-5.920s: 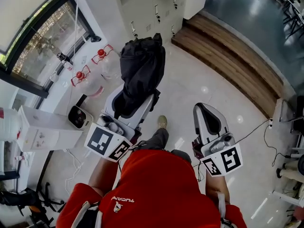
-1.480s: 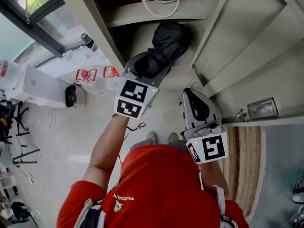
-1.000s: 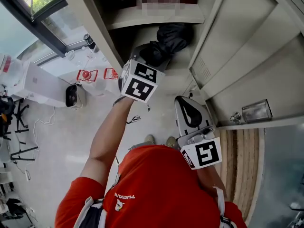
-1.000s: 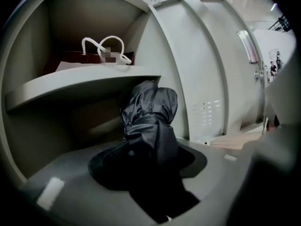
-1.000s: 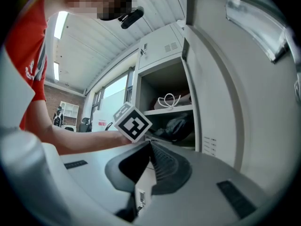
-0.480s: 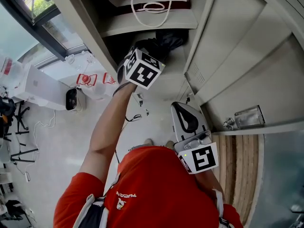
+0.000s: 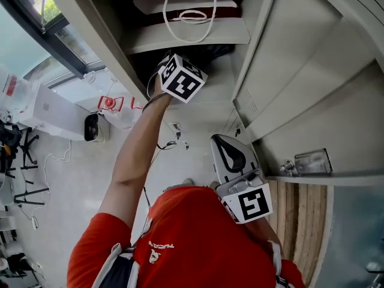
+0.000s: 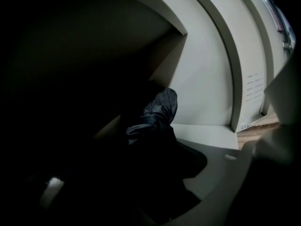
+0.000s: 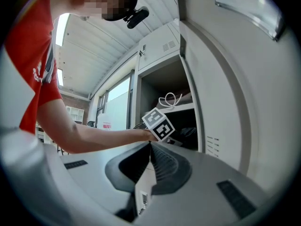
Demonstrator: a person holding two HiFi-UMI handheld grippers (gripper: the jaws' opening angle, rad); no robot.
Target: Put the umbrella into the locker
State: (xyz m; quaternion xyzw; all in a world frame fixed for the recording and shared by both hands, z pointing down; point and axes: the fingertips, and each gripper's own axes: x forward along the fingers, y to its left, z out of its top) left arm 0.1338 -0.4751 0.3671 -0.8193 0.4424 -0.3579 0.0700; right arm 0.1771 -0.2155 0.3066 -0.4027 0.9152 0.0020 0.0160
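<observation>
The black folded umbrella [image 8: 157,112] lies between the jaws of my left gripper [image 8: 150,182], which is shut on it. Its far end reaches into the dark lower compartment of the open locker [image 8: 207,135]. In the head view only the left gripper's marker cube [image 7: 182,77] shows at the compartment's mouth, with a bit of the umbrella [image 7: 216,50] beyond it under the shelf [image 7: 186,39]. My right gripper [image 7: 221,141] hangs lower, outside the locker, shut with nothing in it; the right gripper view shows its jaws [image 9: 150,144] meeting.
A white bag with cord handles [image 7: 192,8] sits on the upper shelf. The locker door [image 7: 288,59] stands open to the right. Red-capped bottles [image 7: 108,104], a white box [image 7: 42,110] and cables lie on the floor at the left. A wooden step [image 7: 300,221] runs at the right.
My left gripper has pushed further into the lower compartment with the umbrella, so less of the umbrella shows from above. The right gripper has stayed where it was.
</observation>
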